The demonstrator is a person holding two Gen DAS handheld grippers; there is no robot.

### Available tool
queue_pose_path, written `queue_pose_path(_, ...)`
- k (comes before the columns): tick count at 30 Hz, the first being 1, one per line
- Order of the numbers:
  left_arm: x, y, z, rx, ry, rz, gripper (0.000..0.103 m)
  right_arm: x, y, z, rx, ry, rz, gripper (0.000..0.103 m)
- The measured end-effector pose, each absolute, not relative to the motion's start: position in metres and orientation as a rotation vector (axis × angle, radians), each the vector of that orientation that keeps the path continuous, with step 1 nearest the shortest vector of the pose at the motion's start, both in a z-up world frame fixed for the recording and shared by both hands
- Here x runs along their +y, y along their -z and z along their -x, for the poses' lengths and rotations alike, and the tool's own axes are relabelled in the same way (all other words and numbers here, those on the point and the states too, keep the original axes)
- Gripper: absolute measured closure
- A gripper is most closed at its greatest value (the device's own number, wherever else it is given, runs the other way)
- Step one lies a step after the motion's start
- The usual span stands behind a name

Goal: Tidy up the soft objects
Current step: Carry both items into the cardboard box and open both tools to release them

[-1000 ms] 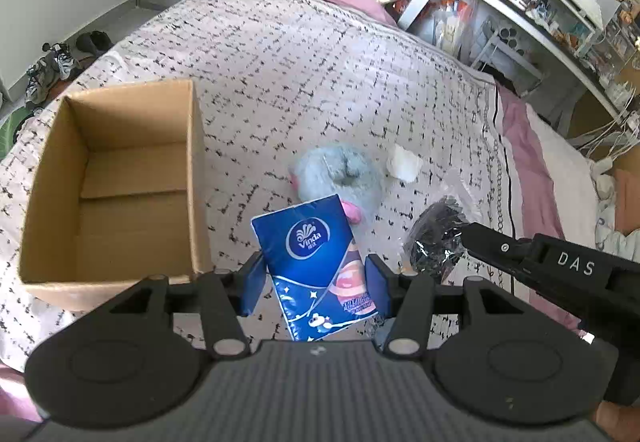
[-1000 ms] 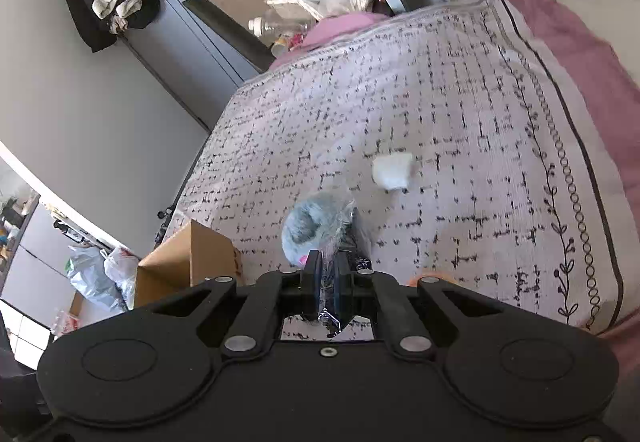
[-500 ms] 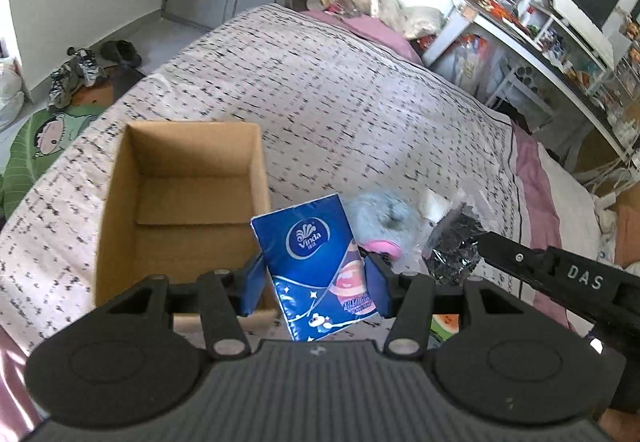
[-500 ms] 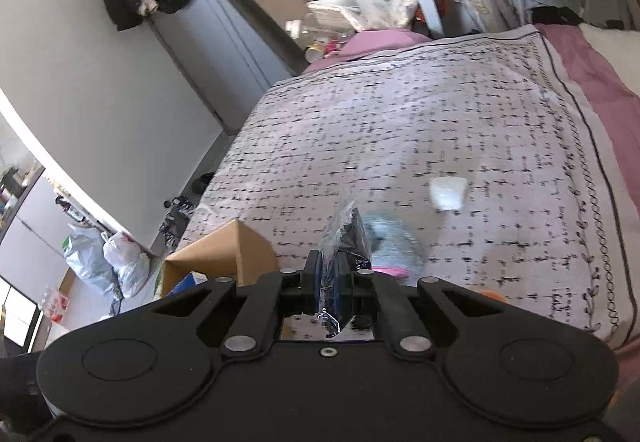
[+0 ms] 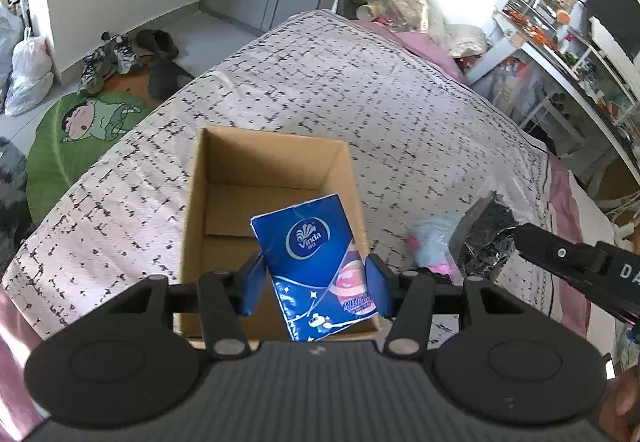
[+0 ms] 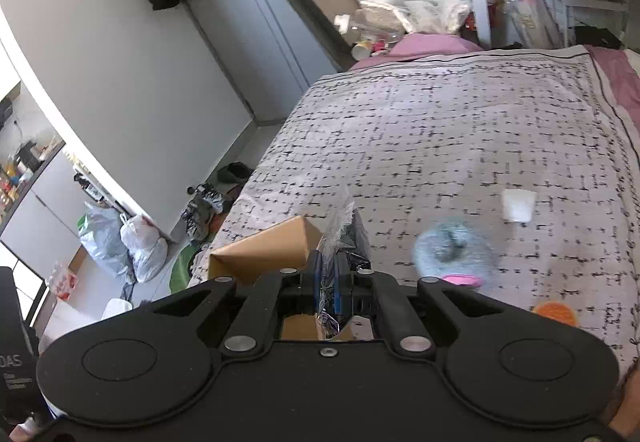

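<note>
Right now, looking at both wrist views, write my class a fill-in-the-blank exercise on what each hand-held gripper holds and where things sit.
1. The left hand-held gripper holds a blue ____ pack.
2. That pack is above the open cardboard ____.
3. The right hand-held gripper is shut on a clear plastic ____ of dark material.
4. The fluffy grey-blue toy lies on the ____.

Missing words: tissue; box; bag; bed
</note>
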State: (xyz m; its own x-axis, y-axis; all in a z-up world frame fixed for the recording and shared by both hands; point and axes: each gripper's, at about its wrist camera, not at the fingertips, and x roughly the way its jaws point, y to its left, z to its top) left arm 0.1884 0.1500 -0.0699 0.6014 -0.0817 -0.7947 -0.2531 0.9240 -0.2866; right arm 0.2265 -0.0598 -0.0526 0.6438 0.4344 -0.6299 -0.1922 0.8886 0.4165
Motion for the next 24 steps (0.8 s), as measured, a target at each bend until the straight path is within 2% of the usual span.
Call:
queue_pose_path(13, 0.180, 0.091, -0.195, 0.991, -0.135, 0.410, 0.048, -0.015, 0.050, -0.228, 0.819, -0.428, -0.292, 0.097)
queue_pose_path(21, 0.194, 0.075, -0.187, 0.956, -0.147, 0.429, 0.043, 0.010, 0.057, -0.224, 0.843, -0.485, -0.295, 0.096)
queue_pose_path(24, 0.196, 0.070, -0.183, 0.953, -0.154, 0.430, 0.041, 0.012, 0.063, -0.225, 0.889, -0.483, -0.310, 0.092)
